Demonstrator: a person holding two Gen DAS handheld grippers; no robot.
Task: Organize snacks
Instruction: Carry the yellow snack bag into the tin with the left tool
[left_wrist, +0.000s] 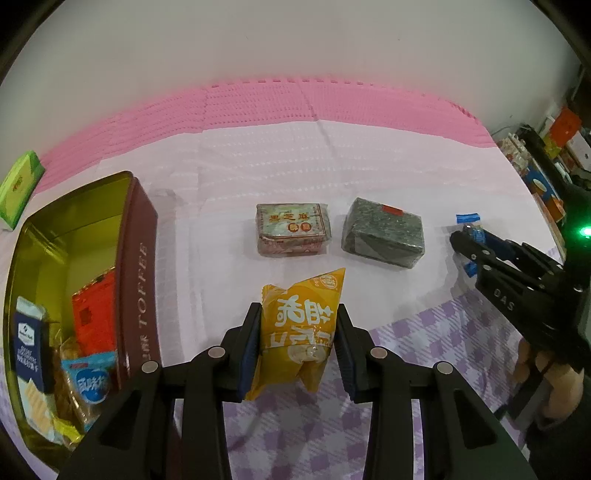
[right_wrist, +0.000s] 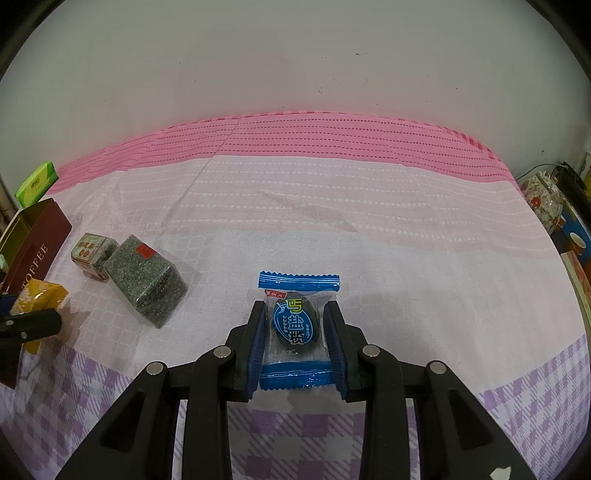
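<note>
**Both grippers loaded; tin lies to the left**

The left gripper (left_wrist: 298, 345) is clamped on a yellow packet (left_wrist: 297, 332), pads pressing its two sides; the packet stands upright between the jaws, long axis running away from the camera, apparently lifted clear of the cloth (left_wrist: 258, 166). The right gripper (right_wrist: 294, 338) has its jaws closed against the sides of a blue sweet (right_wrist: 295, 328); whether the sweet is raised or resting on the cloth cannot be told.

The open tin (left_wrist: 138, 266), already holding several snacks, sits at the cloth's left edge, just left of the yellow packet. Judged nearer: the left gripper; its load needs only a short leftward carry over the tin wall. The right gripper is well apart from the tin, with two wrapped blocks (left_wrist: 293, 229) (left_wrist: 382, 232) lying on the cloth further back between them.
</note>
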